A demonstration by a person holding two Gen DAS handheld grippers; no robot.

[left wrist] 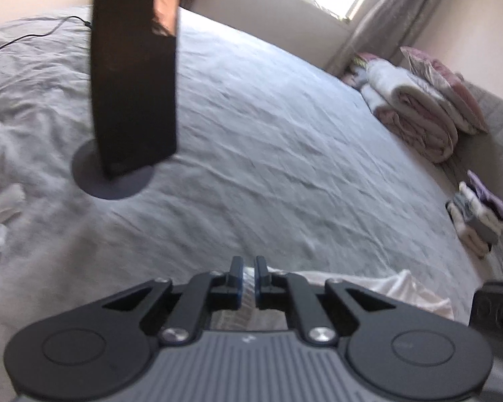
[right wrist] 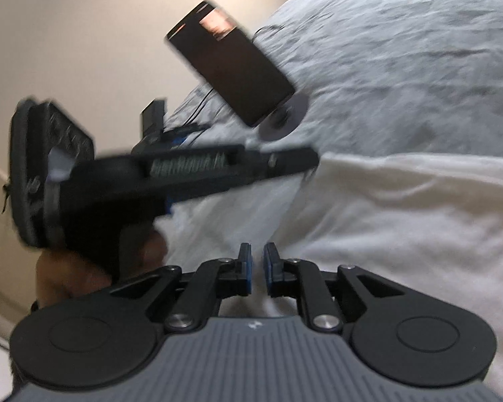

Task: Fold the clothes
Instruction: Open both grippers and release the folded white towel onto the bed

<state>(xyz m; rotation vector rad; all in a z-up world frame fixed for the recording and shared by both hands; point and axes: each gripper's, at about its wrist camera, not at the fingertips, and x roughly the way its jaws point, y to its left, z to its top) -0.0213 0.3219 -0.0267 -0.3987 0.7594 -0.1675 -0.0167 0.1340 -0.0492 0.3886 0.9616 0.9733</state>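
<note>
Left wrist view shows the left gripper [left wrist: 248, 269] with its blue-padded jaws nearly together, a narrow gap between them and a strip of pale fabric showing in that gap; whether the pads actually pinch it I cannot tell. The white garment [left wrist: 409, 289] lies just beyond and to the right of the jaws, crumpled on the grey bedsheet [left wrist: 285, 140]. A black phone [left wrist: 134, 77] stands on a round dark base [left wrist: 117, 184] further up the bed, with a thin black cable [left wrist: 33, 35] trailing behind it. Folded blankets [left wrist: 426, 110] and a small stack of folded clothes [left wrist: 479, 221] sit along the bed's far right edge, near a curtained window [left wrist: 369, 3]. From the right wrist, the right gripper [right wrist: 258, 261] has its jaws slightly apart over the white garment [right wrist: 402, 234], gripping nothing, while a hand [right wrist: 84, 268] holds the other gripper's handle at left.
</note>
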